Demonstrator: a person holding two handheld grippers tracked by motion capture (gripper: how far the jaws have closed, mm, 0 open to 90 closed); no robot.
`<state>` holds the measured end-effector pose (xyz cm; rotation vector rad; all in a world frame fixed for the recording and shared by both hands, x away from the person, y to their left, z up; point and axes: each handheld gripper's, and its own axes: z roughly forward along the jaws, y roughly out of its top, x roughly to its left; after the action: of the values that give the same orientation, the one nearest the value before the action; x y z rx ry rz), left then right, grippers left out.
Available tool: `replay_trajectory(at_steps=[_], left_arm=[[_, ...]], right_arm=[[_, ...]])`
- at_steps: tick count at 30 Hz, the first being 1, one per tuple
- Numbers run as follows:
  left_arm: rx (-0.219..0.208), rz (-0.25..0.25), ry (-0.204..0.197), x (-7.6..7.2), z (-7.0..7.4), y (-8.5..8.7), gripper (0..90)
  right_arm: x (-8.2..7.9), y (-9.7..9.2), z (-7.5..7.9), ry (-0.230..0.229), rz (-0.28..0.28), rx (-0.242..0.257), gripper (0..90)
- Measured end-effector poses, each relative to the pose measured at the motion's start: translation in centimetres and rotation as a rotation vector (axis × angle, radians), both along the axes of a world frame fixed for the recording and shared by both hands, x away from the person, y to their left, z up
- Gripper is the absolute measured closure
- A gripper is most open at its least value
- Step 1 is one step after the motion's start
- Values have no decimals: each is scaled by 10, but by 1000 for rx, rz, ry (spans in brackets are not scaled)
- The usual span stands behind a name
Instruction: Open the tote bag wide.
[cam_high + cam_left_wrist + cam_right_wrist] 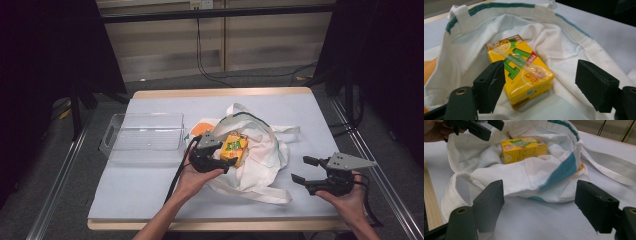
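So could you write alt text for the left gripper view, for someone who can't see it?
A yellow drink carton with a straw taped to it lies inside an open white cloth bag with green trim. The left gripper points at it with its two black jaws standing apart, the carton between them nearer the left jaw, the right jaw clear of it.

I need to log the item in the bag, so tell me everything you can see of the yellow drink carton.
The yellow drink carton is a small box-shaped pack with green lettering, lemon pictures and a red patch, and a wrapped straw stuck slantwise across its top face. It looks glossy and undented. It lies flat on its broad side inside the open white cloth bag, resting on the fabric. The left gripper has its jaws spread around the near end; one pad is close beside the carton, and neither presses it.
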<state>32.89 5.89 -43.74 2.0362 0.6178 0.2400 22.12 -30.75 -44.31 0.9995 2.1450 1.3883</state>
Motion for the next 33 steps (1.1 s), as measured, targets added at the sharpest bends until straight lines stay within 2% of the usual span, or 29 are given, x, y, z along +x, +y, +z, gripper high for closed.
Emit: replay_trajectory(at_steps=[1, 4, 6, 8, 11, 12, 16, 19, 20, 22, 23, 27, 29, 31, 33], left_arm=[[-5, -8, 6, 1, -1, 0, 232], [12, -4, -14, 1, -1, -1, 230], [20, -6, -18, 0, -3, -2, 221], [20, -6, -19, 0, -6, -3, 215], [23, 5, -15, 0, -10, -7, 209], [36, 3, -26, 0, -11, -7, 206], [22, 17, -9, 4, -12, -8, 190], [51, 19, -20, 4, -17, -14, 185], [58, 9, -11, 4, -18, -15, 178], [78, 27, -23, 4, -20, -17, 156], [62, 15, -14, 6, -21, -17, 145], [73, 40, -30, 8, -25, -18, 119], [84, 43, -30, 8, -29, -21, 106], [121, 32, -45, 7, -30, -24, 121], [103, 51, -45, 8, -31, -25, 121]], right_arm=[[-2, -1, 0, 0, 3, 0, 232], [-9, -2, -1, 1, -11, 16, 210], [-15, -4, 0, -22, -43, 28, 188], [-20, -5, 1, -50, -73, 18, 178], [-24, -6, 1, -61, -81, 37, 168], [-25, -5, 0, -54, -86, 38, 157], [-29, -3, -3, -38, -75, 48, 150], [-28, -1, -6, -38, -66, 38, 148], [-27, 0, -6, -38, -67, 43, 147], [-24, 1, -8, -40, -68, 39, 137], [-23, 1, -9, -33, -65, 42, 130], [-20, 4, -12, -15, -54, 43, 129], [-19, 5, -12, -9, -51, 40, 129], [-18, 6, -13, -10, -48, 31, 129], [-18, 7, -13, -4, -39, 31, 129]])
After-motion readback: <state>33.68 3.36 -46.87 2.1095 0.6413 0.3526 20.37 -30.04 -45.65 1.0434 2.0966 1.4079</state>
